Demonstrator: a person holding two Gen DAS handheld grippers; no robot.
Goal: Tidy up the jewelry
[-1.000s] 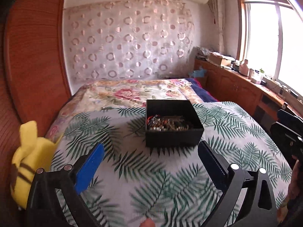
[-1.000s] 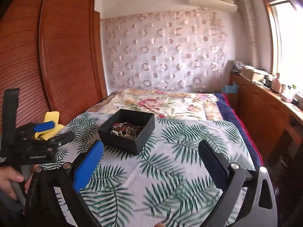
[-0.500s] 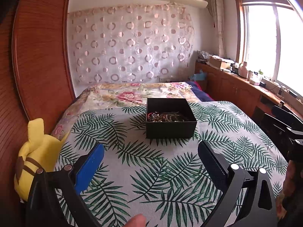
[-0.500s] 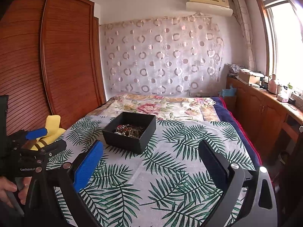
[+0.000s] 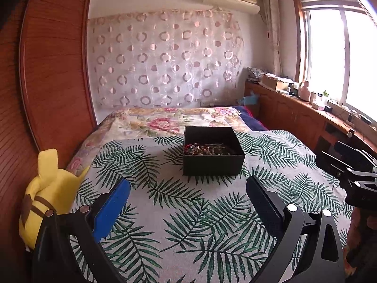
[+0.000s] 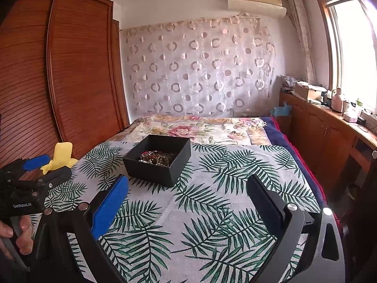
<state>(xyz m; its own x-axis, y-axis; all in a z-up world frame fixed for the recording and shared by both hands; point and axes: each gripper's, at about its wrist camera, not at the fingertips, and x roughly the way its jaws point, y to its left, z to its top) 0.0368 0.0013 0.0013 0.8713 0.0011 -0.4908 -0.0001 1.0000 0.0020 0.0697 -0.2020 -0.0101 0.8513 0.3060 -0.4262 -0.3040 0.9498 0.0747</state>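
Black box (image 5: 213, 151) of tangled bead jewelry (image 5: 209, 150) — on the palm-leaf bedspread (image 5: 188, 202), mid-bed.
My left gripper (image 5: 188, 202) and right gripper (image 6: 188, 202) both hover short of the box, jaws spread wide, holding nothing. Yellow plush toy (image 5: 49, 188) at the bed's left edge — against the wooden wardrobe (image 6: 59, 70).

Both fisheye views look forward from low over the palm-leaf printed bedspread (image 5: 188, 212) toward the circle-patterned curtain wall (image 5: 165, 59). The left wrist view faces the open black square box (image 5: 212, 151) head-on, centre frame, fairly near. The right wrist view sees the same box (image 6: 157, 162) cornerwise, left of centre. Both share the window side at right.
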